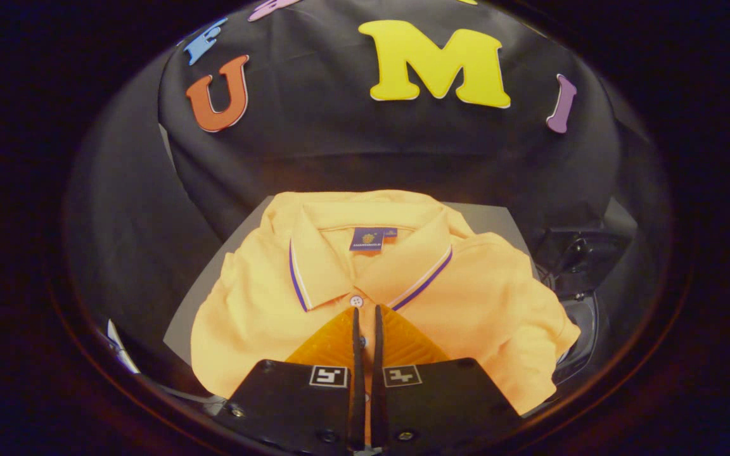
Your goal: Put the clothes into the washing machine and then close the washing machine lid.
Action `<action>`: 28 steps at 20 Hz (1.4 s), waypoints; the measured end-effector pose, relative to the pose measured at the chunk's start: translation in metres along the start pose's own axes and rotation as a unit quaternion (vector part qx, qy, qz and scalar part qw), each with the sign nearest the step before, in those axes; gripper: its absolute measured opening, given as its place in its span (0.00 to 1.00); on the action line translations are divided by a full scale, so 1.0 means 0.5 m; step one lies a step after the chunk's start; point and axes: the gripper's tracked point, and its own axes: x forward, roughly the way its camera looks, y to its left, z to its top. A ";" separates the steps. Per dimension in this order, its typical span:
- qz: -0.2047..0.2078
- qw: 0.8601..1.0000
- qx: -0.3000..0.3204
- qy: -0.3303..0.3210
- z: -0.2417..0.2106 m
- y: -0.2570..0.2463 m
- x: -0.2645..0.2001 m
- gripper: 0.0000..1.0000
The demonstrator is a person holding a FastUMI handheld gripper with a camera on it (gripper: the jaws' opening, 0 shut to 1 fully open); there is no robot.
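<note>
An orange polo shirt [479, 297] with a purple-and-white striped collar and a blue neck label lies folded on a grey board [495, 218]. My gripper [365, 309] is shut on the shirt's button placket, just below the collar's top button. A thin strip of fabric with a button shows between the two fingers [356, 335]. To the right of the shirt stands the dark washing machine [577, 256]. The shirt's right sleeve lies over the edge of its curved rim [583, 323].
The booth's black cloth wall [352, 139] rises close behind the board and wraps round on the left. A small white object [121, 351] shows at the left, below the board's near corner.
</note>
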 end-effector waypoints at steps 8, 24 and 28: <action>0.040 0.995 0.024 -0.084 0.028 -0.032 -0.131 0.06; -0.020 0.962 0.094 -0.254 0.170 -0.450 -0.455 0.06; -0.047 0.961 0.093 -0.257 0.166 -0.567 -0.480 0.06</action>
